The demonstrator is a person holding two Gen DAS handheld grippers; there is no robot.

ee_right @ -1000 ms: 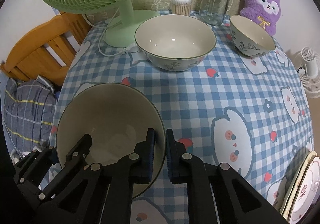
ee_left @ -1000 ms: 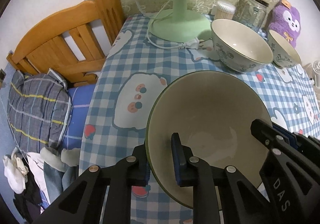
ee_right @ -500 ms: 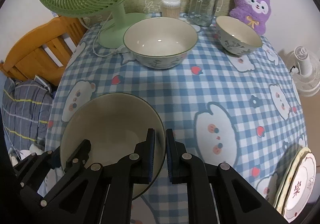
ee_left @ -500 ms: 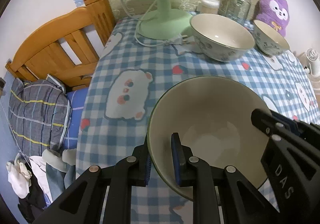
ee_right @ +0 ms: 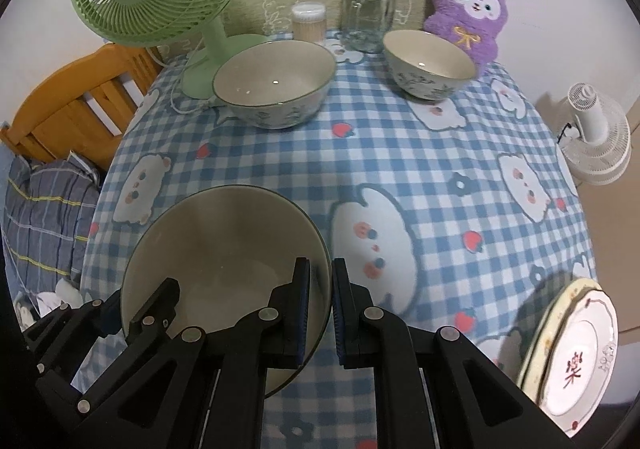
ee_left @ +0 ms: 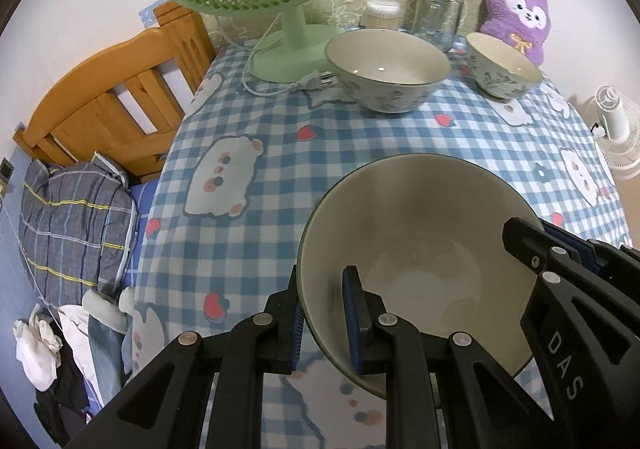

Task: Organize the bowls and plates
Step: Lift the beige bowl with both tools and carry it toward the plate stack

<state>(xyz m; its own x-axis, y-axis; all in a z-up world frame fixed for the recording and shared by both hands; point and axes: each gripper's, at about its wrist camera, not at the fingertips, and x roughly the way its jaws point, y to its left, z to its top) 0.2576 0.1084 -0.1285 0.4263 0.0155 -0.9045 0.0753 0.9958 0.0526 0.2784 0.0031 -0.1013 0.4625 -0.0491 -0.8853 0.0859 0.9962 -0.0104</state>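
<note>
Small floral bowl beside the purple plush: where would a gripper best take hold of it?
At the rim of the small floral bowl, on its near side, coming from above with one finger inside and one outside. It stands upright and open-mouthed, and its wall is thin; the purple plush and glass jar crowd its far side.

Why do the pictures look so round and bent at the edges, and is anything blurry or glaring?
Both views are fisheye: dark corners, and the checked tablecloth bulges like a dome. Left wrist view: sharp, with soft even light and a small glint inside the large floral bowl. Right wrist view: also sharp; the stacked plates stretch at the rim, with a shadow beside them.
</note>
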